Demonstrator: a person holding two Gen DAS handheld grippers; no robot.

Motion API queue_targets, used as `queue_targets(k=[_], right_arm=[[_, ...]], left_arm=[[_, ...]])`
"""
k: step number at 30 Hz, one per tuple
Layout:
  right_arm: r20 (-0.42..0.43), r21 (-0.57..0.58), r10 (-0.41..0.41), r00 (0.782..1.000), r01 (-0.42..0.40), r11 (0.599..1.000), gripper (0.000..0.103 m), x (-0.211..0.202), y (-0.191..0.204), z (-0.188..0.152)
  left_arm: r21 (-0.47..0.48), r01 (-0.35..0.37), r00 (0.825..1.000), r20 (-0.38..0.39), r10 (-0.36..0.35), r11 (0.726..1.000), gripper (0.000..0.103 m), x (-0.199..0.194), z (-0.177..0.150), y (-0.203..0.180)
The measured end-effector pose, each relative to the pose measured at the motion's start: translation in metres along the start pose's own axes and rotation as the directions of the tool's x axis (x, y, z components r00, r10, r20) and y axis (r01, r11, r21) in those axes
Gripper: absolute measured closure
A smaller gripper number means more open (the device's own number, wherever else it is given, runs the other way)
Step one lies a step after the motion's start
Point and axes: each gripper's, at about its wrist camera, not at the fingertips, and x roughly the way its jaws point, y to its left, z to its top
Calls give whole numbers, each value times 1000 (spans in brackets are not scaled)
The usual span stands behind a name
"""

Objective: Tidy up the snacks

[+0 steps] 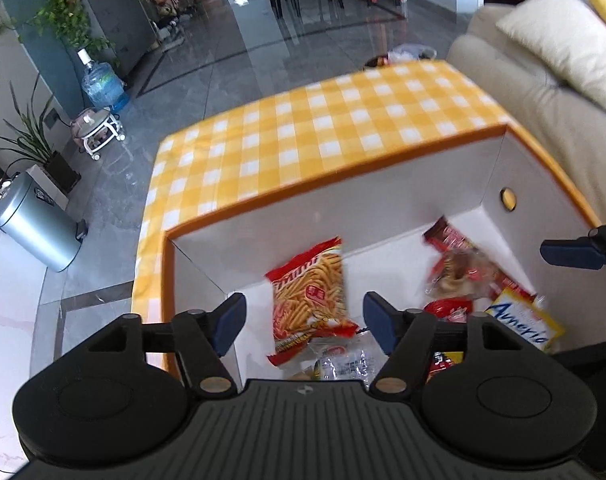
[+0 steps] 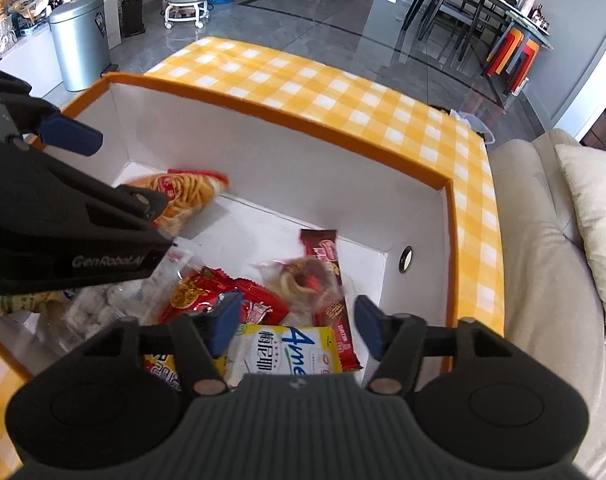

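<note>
I count one orange-rimmed box (image 2: pixel 239 98) on the desk (image 2: pixel 343 88), two grippers over it, and roughly eight snack packets inside, though the overlapping ones are hard to separate.

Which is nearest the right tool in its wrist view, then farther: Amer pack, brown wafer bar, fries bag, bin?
1. Amer pack, just under the right tool.
2. Brown wafer bar, mid-box.
3. Fries bag, box's far left.
4. Bin, on the floor beyond.

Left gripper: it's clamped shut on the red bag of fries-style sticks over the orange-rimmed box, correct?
Not quite. The left gripper is open, its pads clear of the red bag of sticks, which lies loose in the orange-rimmed box. The left wrist view shows it.
</note>
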Motion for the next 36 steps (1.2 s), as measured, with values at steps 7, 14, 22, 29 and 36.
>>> queue_targets(k=[7, 14, 22, 29, 36], right_arm=[[45, 13, 7, 999, -8, 1000, 18, -36, -1, -3], [141, 102, 2, 990, -17, 995, 12, -95, -9, -7], [311, 209, -9, 950, -59, 976, 4, -183, -13, -27], [394, 233, -53, 918, -44, 972, 4, -227, 0, -70], [398, 257, -89, 913, -18, 966, 4, -223, 13, -116]], left_arm=[[-41, 0, 995, 103, 4, 999, 20, -43, -6, 11], [-74, -21, 970, 239, 38, 997, 20, -95, -17, 26], [-124, -35, 922, 378, 80, 992, 12, -157, -46, 36], [-151, -61, 897, 425, 120, 987, 11, -177, -83, 24], [-202, 7, 939, 339, 64, 979, 11, -162, -109, 20]])
